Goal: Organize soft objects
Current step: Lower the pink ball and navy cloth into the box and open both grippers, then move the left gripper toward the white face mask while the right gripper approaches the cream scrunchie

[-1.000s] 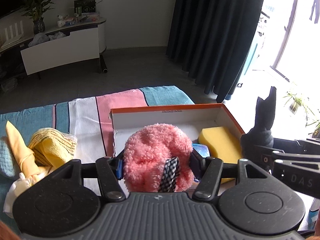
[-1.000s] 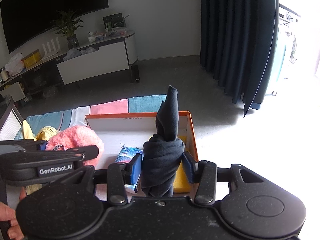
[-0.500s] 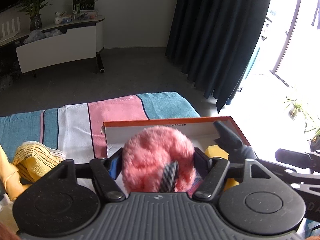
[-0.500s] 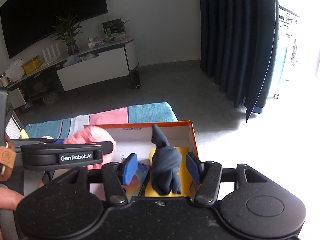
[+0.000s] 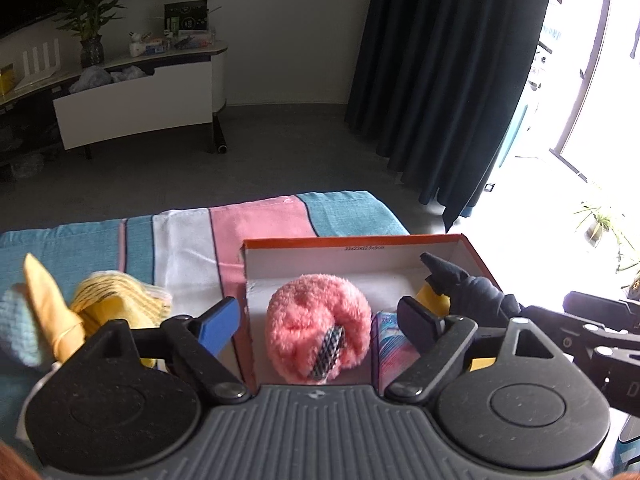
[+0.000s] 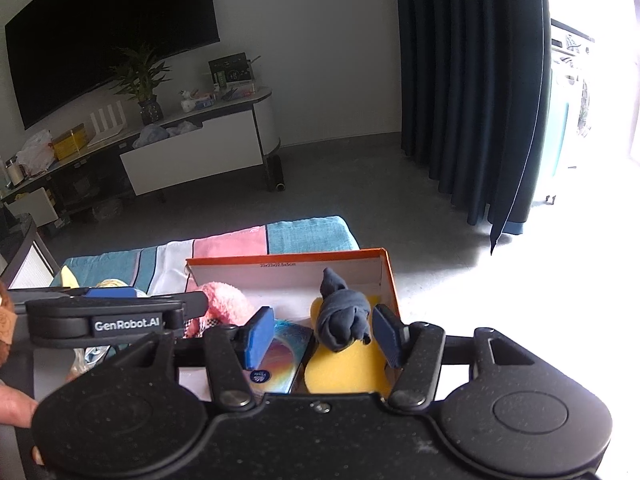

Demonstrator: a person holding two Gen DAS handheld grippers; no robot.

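Left wrist view hides the near wall of the orange box (image 5: 352,240) behind my left gripper (image 5: 320,322), whose jaws stand wide apart and grip nothing. I see the pink fluffy ball (image 5: 318,320) lying inside the box, between the fingers but touching neither. My right gripper (image 6: 322,334) is also spread wide and empty; the dark knotted sock (image 6: 342,318) rests on the yellow sponge (image 6: 346,368) at the box's right end. A shiny packet (image 6: 280,360) beside the sponge is partly covered.

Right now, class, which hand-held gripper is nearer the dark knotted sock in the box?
Right. The right hand-held gripper brackets the dark sock; the left hand-held gripper brackets the pink fluffy sock beside it.
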